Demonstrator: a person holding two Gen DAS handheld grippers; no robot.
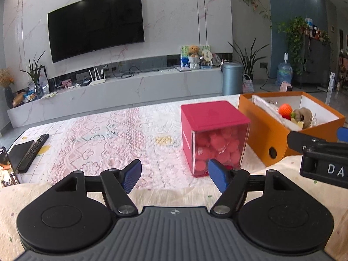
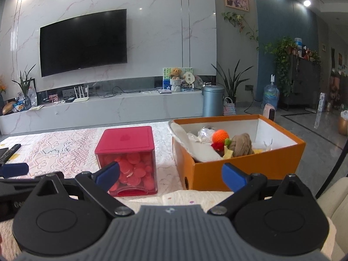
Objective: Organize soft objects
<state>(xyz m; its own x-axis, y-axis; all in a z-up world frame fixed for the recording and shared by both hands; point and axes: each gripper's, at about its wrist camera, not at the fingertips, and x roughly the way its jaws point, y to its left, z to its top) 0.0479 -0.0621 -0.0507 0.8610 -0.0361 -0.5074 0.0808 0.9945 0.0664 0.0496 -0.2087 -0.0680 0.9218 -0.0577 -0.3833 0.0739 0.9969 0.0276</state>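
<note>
A red cube box (image 1: 214,134) (image 2: 127,150) with a clear front, full of pink round puffs, stands on the lace-covered table. Right of it is an open orange box (image 1: 261,134) (image 2: 239,174). It holds an orange knitted ball (image 1: 285,109) (image 2: 220,136), a tan yarn bundle (image 1: 303,114) (image 2: 241,144) and a white soft piece (image 2: 195,145). My left gripper (image 1: 175,174) is open and empty, short of the red box. My right gripper (image 2: 170,175) is open and empty, facing the gap between the two boxes. Each gripper shows at the edge of the other's view.
A remote control (image 1: 33,150) and a phone (image 1: 8,165) lie at the table's left end. A cream dotted cloth (image 1: 174,195) (image 2: 184,195) covers the near edge under both grippers. Beyond the table are a floor strip and a TV console (image 1: 130,89).
</note>
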